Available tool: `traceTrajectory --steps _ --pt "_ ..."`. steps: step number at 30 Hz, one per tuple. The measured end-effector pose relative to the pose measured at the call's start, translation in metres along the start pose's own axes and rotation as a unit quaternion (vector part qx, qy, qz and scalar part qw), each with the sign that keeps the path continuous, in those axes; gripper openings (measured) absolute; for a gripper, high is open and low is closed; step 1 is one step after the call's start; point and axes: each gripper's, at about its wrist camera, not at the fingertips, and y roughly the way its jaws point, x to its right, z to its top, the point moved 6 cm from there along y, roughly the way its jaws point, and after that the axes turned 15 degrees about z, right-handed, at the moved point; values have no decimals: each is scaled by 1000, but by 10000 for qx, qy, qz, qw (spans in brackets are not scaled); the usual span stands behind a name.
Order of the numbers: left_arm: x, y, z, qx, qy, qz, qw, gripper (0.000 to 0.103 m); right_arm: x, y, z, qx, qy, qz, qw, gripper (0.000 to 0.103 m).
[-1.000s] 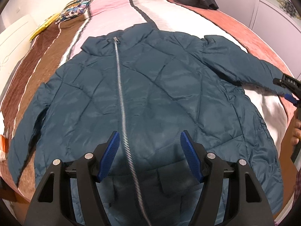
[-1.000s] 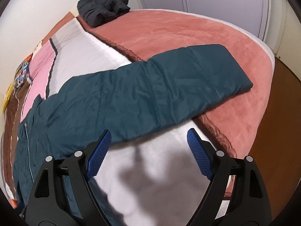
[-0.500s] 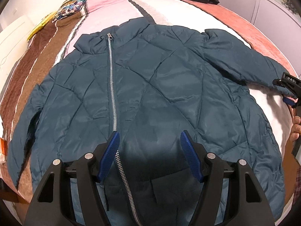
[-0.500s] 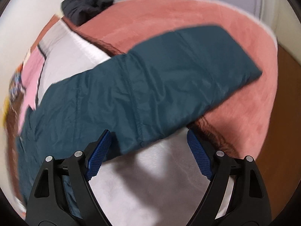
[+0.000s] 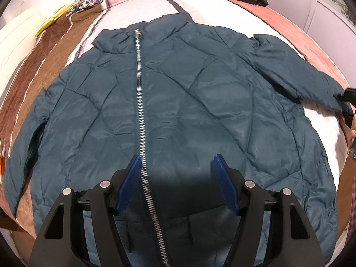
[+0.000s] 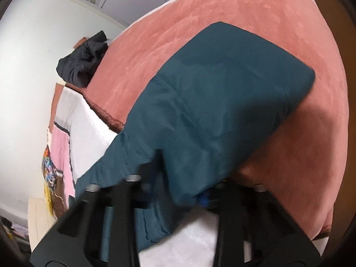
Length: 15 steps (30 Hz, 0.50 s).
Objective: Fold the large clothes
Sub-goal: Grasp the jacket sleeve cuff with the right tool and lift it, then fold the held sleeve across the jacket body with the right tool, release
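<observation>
My left gripper (image 5: 176, 179) hangs over the lower front of the teal jacket (image 5: 191, 102), its blue pads wide apart and gripping nothing; the zipper (image 5: 140, 111) runs up just beside the left pad. The jacket lies flat and front-up on the bed (image 5: 287, 20), sleeves spread. My right gripper (image 6: 178, 197) has just been closing, and its jaws now pinch the sleeve (image 6: 222, 102), which drapes forward over the pink blanket (image 6: 200, 22). A black garment (image 6: 82, 64) sits well apart.
</observation>
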Motion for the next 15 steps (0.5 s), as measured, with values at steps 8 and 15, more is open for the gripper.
traceTrajectory --steps 8,15 --pt "-50 -1 -6 22 -527 111 9985 66 -113 -25 -6 369 -1684 330 9845 6" --pt "-122 -4 -19 104 -1258 255 9917 66 -288 -37 -100 -15 -3485 1428 9264 6"
